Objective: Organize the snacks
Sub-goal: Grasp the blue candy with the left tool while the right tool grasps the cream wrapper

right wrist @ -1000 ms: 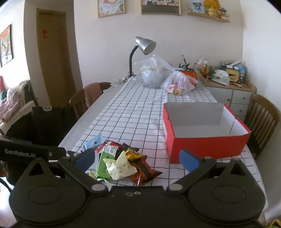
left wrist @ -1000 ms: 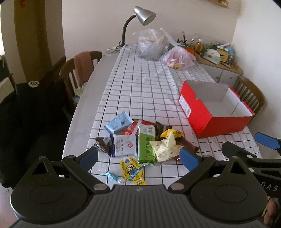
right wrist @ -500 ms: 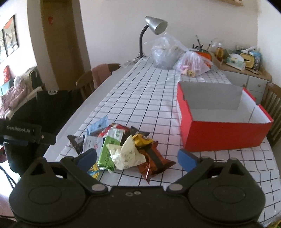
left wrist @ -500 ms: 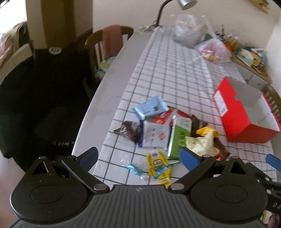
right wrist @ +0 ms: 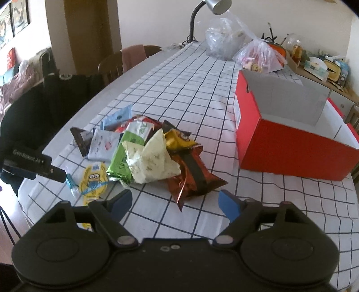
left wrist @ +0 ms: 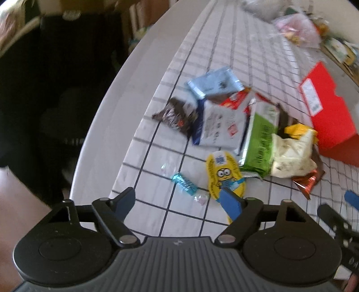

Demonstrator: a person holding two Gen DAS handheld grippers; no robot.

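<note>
A heap of snack packets lies on the checked tablecloth: a green packet (left wrist: 260, 143), a cream packet (right wrist: 152, 161), a red-brown packet (right wrist: 193, 175), a white packet (left wrist: 222, 125), a light blue packet (left wrist: 213, 83), a dark wrapper (left wrist: 177, 115), a yellow cartoon pouch (left wrist: 222, 175) and a teal candy (left wrist: 184, 183). An open red box (right wrist: 289, 143) stands to their right. My left gripper (left wrist: 179, 202) is open just above the teal candy and the yellow pouch. My right gripper (right wrist: 172, 204) is open in front of the red-brown packet (left wrist: 307, 179).
Plastic bags (right wrist: 260, 56) and a desk lamp (right wrist: 215, 6) stand at the table's far end. Wooden chairs (right wrist: 125, 60) and a black garment (right wrist: 44, 101) line the left side. A cluttered sideboard (right wrist: 323, 69) stands at the right.
My left gripper has dropped and tilted down toward the near packets. My right gripper has moved forward and lower toward the heap. Both remain open.
</note>
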